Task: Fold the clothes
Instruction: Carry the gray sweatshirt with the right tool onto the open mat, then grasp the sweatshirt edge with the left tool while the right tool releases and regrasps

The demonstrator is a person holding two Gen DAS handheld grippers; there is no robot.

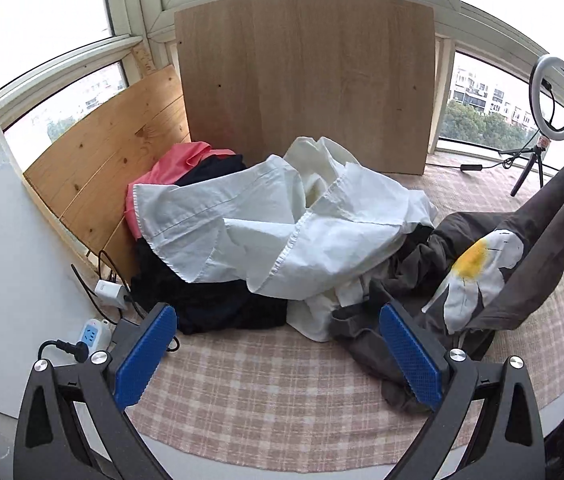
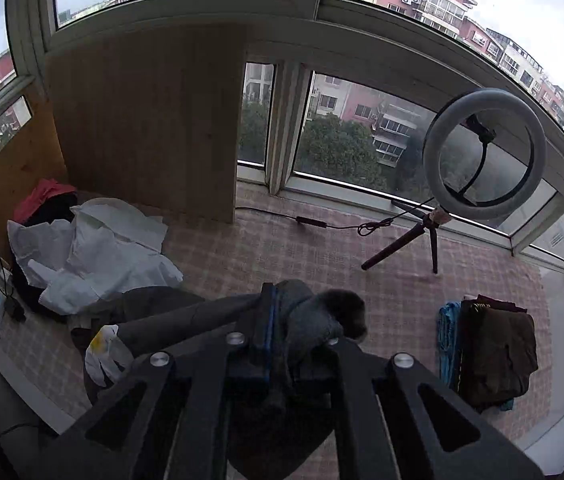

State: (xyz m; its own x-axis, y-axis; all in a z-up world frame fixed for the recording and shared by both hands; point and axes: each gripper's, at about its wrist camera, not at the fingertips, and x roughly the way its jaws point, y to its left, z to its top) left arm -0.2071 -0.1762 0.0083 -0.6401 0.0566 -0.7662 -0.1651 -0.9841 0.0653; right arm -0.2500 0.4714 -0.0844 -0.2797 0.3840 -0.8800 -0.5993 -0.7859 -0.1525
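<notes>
A heap of clothes lies on the pink checked cloth: a white garment on top, a black one under it, a pink one behind. A dark grey garment with a daisy print stretches up and to the right from the heap. My right gripper is shut on a bunched part of this grey garment, held above the cloth. My left gripper is open in front of the heap, nothing between its blue pads; grey fabric lies by the right pad.
Two wooden boards lean against the window behind the heap. A power strip and charger with cables lie at the left wall. A ring light on a tripod stands far right. A folded stack of dark clothes lies at the right.
</notes>
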